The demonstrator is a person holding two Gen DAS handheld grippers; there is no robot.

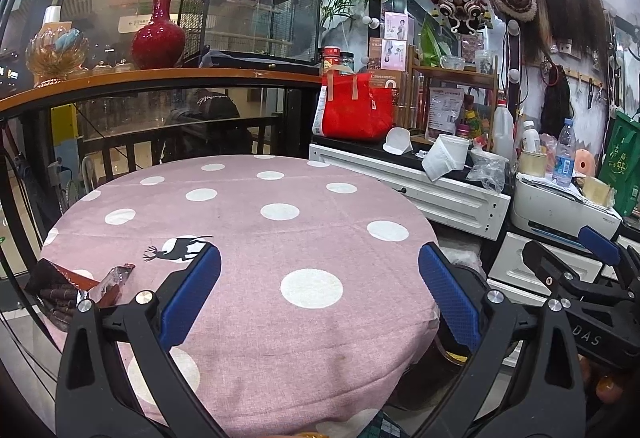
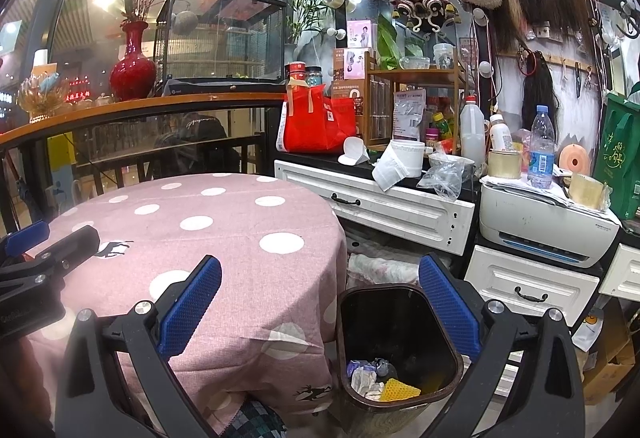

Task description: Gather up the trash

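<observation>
Both your left tongs [image 1: 320, 274] and right tongs [image 2: 320, 286] gape empty; the crinkly wrapper [image 1: 114, 278] at the tabletop's [image 1: 256, 230] near-left edge looks light and slippery, so pinch its raised fold

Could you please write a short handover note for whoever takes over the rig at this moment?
Left gripper: open, empty, above the pink dotted table.
Right gripper: open, empty, above the bin, which stands on the floor at the table's right edge.
Done: some trash already lies in the bin.
Left: a crumpled wrapper sits at the table's near-left edge, just left of the left gripper. Pick it up and drop it in the bin.
</observation>
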